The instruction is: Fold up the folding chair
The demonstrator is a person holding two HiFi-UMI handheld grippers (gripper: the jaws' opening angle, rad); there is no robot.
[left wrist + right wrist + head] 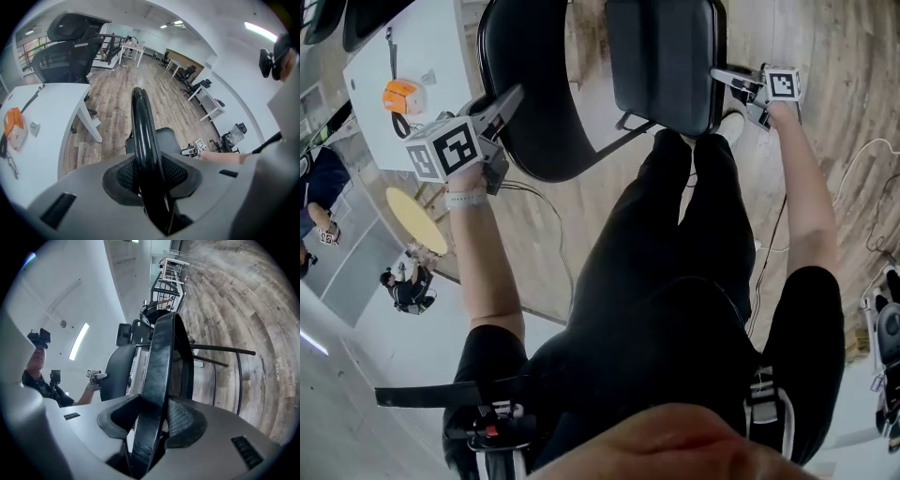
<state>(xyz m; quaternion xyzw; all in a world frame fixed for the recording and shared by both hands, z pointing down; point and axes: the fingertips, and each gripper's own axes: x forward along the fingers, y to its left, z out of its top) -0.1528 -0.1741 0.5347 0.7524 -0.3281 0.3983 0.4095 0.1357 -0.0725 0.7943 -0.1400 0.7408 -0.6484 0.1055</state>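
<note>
Left gripper [512,99]: fingers [180,174] pinching the backrest rim, which runs straight up between them.
Backrest [525,66]: black and curved, its edge deep in the left fingers.
Chair [553,141]: spans from the left fingers to the right ones, above a wooden floor [825,56].
Seat [664,58]: tipped up, with its edge in the right fingers.
Right gripper [724,75]: fingers [182,420] clamped on the seat edge, which stands on end between them.

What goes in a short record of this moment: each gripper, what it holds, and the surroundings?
left gripper: jaws shut on the rim of the folding chair's rounded black backrest
right gripper: jaws shut on the edge of the chair's black padded seat
floor: wooden plank floor
nearby: white desk with an orange box on it
</note>
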